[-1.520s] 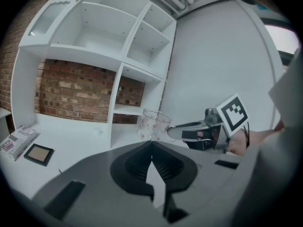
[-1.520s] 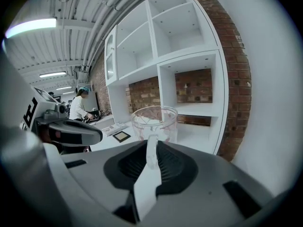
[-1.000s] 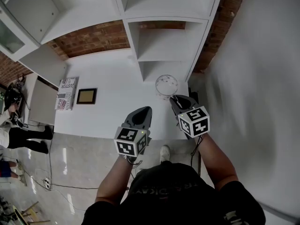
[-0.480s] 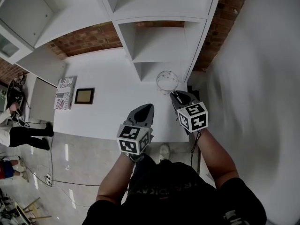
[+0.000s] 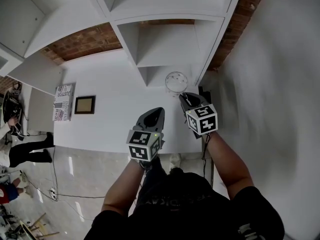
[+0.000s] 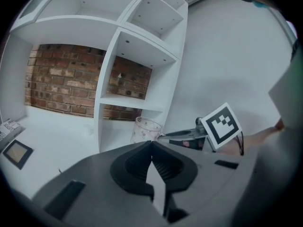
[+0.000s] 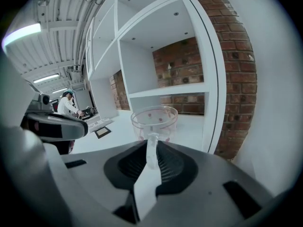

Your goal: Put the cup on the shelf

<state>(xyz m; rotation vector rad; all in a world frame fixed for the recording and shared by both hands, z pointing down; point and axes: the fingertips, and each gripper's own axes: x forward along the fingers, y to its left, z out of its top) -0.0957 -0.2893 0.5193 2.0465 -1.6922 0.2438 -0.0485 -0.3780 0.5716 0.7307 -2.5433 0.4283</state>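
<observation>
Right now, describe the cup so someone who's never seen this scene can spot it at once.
Find the white shelf unit against the brick wall, then its lowest open compartment. Just in front of it the right tool grips the cup by its handle. It is the only see-through thing around: clear, with small pinkish dots.

Clear cup (image 5: 176,80) dotted with pink spots. White shelf (image 5: 165,44), white tabletop (image 5: 115,114). Red-brown brick wall (image 5: 82,40) with pale mortar lines. Grey left hand-held gripper (image 5: 159,110) and right hand-held gripper (image 5: 183,96), 2 cubes patterned in black-and-white squares. Dark picture frame (image 5: 84,104), tan centre.
</observation>
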